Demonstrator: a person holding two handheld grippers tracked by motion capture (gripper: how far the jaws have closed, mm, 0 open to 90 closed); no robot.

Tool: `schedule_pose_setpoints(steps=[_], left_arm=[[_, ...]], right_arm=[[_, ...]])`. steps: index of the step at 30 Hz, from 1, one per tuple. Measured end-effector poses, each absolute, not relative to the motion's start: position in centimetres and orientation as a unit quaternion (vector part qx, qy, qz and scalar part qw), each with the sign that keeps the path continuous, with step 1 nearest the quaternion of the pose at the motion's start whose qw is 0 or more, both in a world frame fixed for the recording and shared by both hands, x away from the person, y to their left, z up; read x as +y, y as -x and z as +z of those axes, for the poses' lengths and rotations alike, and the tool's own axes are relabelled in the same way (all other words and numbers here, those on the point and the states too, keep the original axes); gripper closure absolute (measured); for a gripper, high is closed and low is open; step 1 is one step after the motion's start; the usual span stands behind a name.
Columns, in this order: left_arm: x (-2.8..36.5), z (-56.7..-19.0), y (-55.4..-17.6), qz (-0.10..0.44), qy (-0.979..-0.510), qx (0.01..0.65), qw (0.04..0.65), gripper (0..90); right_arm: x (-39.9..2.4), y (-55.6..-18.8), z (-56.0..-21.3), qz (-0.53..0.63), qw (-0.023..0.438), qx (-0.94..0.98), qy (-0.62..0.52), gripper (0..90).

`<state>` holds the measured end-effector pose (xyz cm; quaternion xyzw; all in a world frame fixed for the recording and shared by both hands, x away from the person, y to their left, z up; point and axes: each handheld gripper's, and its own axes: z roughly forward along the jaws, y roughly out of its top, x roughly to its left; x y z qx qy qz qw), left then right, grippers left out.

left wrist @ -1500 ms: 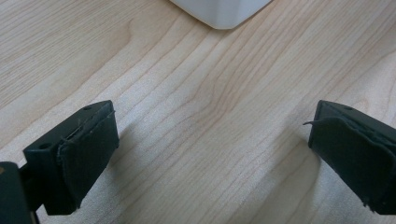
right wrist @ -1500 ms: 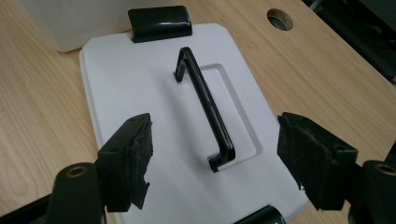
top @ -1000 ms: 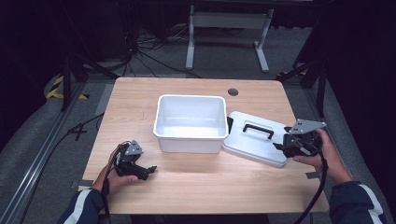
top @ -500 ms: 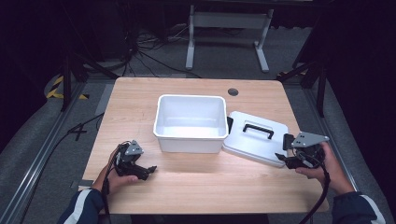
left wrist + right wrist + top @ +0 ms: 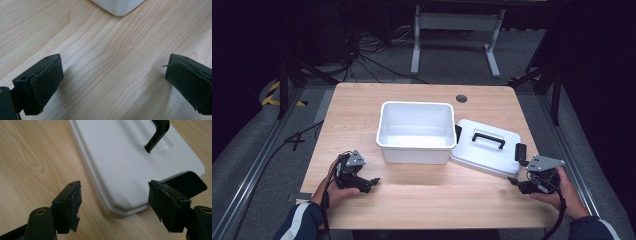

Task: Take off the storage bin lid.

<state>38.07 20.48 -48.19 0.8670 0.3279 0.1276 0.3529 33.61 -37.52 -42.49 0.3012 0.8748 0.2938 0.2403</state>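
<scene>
An open white bin stands in the middle of the wooden table. Its white lid with a black handle lies flat just right of the bin. My right gripper rests near the lid's front right corner, open. In the right gripper view the lid's corner lies just ahead of the open right gripper, not touched. My left gripper sits at the front left, open over bare wood. In the left gripper view the left gripper faces a corner of the bin.
A black latch sticks out from the lid's edge beside my right jaw. A round cable hole is at the table's back. A metal stand and cables lie on the floor beyond the table.
My right gripper has come down and toward the front edge, from beside the lid's right side to its front corner. The left gripper has stayed put.
</scene>
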Motion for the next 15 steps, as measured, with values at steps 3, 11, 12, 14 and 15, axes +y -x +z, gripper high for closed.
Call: schedule_pose_setpoints(steps=[3, 11, 12, 14, 15], left_arm=[[20.5, -48.2, -38.1, 0.128, -0.867, 0.327, 0.353, 2.0], [20.5, -48.2, -38.1, 0.127, -0.867, 0.328, 0.353, 2.0], [20.5, -48.2, -38.1, 0.128, -0.867, 0.328, 0.353, 2.0], [20.5, -48.2, -38.1, 0.127, -0.867, 0.328, 0.353, 2.0], [20.5, -48.2, -38.1, 0.127, -0.867, 0.328, 0.353, 2.1]], right_arm=[[-37.7, -33.4, -43.2, 0.289, 0.24, 0.875, -0.305, 27.4], [-38.4, -32.7, -44.8, 0.29, 0.227, 0.873, -0.319, 26.9], [-38.5, -32.7, -45.0, 0.289, 0.224, 0.874, -0.321, 26.5], [-38.8, -32.5, -45.4, 0.295, 0.223, 0.87, -0.326, 26.7], [-39.0, -32.4, -45.5, 0.303, 0.217, 0.867, -0.332, 26.8]])
